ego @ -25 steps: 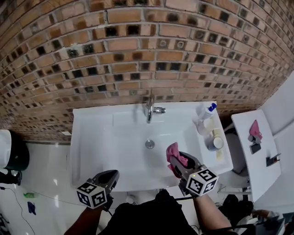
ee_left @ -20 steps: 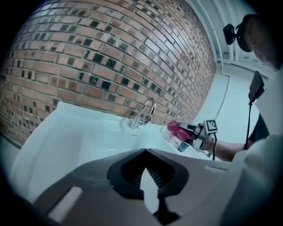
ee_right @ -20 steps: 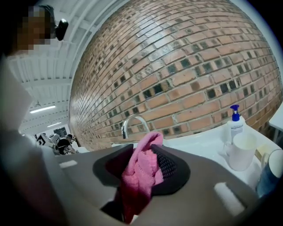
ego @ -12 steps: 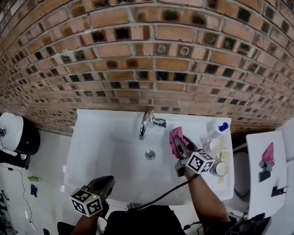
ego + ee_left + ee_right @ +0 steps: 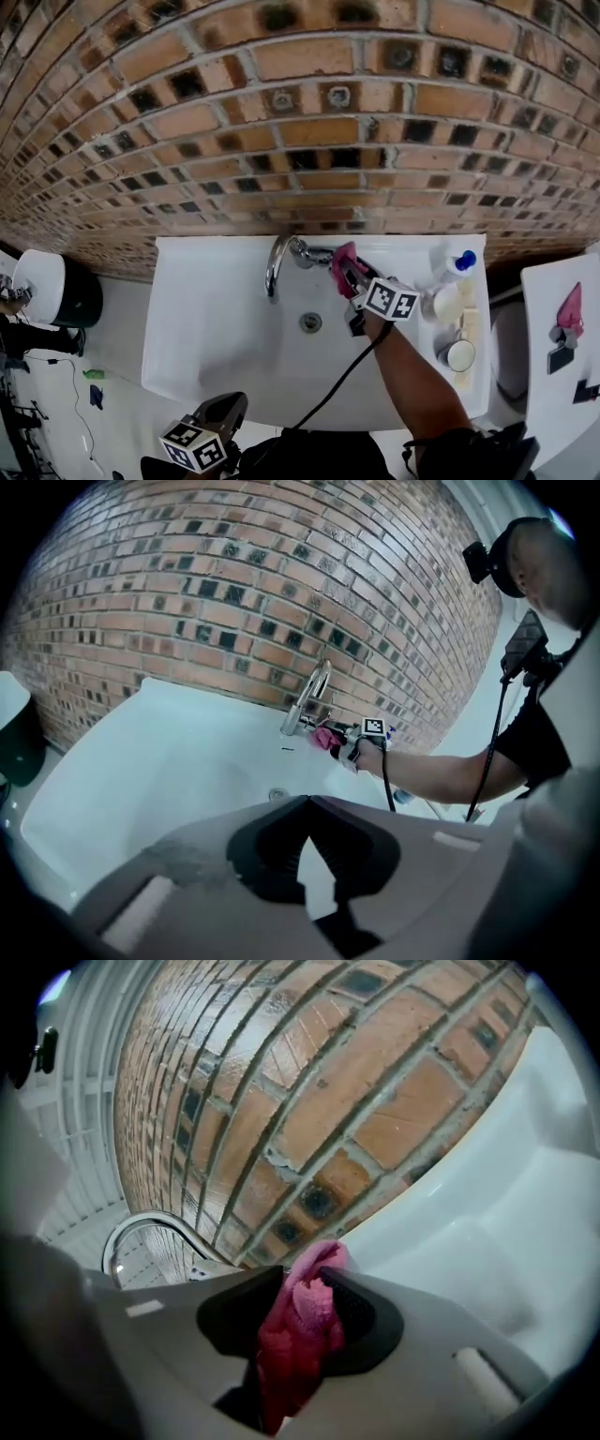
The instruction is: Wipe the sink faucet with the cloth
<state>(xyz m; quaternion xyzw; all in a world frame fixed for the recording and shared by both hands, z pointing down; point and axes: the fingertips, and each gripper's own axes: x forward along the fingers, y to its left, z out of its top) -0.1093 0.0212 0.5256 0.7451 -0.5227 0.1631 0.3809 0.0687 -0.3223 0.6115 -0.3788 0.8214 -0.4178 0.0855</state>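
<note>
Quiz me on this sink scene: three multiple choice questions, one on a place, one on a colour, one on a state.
1. Where is the left claw? A) on the faucet B) by the white ceramic sink's front edge C) over the side table
2. What colour is the white plastic bottle's cap? A) red B) blue C) green
3. What is the right claw doing? A) open, empty B) shut on that bottle C) shut on the pink terry cloth
Answers: B, the head view shows it at the front rim; B, the cap is blue; C, cloth sits pinched between its jaws.
</note>
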